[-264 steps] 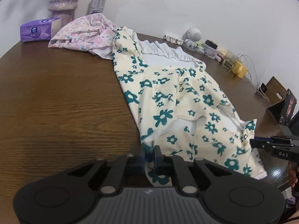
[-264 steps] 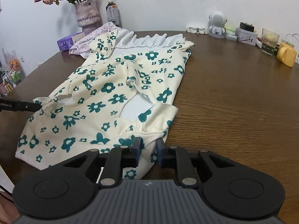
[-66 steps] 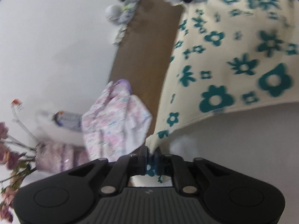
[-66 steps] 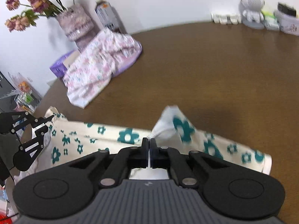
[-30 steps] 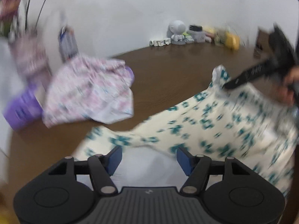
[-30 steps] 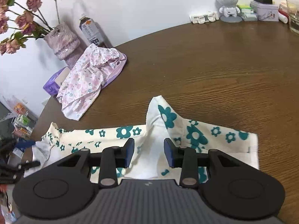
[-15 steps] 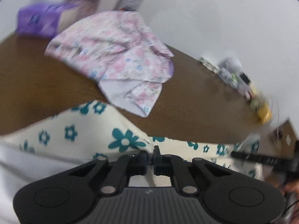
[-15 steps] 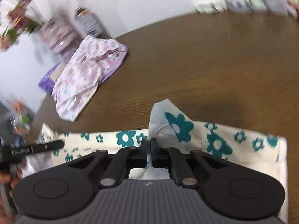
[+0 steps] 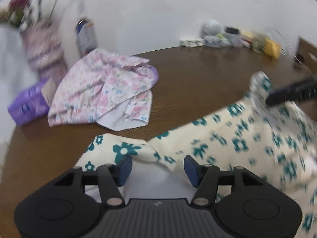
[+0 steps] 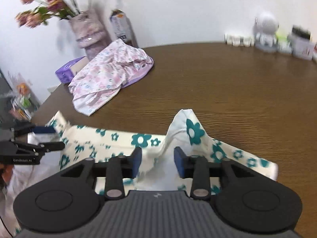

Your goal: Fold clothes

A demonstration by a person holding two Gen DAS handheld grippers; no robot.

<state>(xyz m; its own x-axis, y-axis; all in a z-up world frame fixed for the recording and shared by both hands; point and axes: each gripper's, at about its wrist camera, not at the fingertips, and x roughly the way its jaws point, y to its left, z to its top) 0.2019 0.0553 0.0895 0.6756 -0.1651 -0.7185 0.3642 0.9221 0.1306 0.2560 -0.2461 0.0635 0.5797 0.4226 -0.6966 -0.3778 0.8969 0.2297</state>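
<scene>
Cream floral garment (image 10: 111, 138) lies bunched between the spread right claw (image 10: 158, 159).

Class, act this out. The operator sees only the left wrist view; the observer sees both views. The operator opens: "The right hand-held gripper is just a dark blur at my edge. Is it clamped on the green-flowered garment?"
Observer: No. The right hand-held gripper is open, and a raised peak of the green-flowered garment stands between its fingers.
Operator: How does my left one look from that side?
Observer: The left hand-held gripper is open too, with its fingers at the garment's left corner.
Operator: And the garment's right end? It is smeared for me.
Observer: It lies flat on the table.
</scene>
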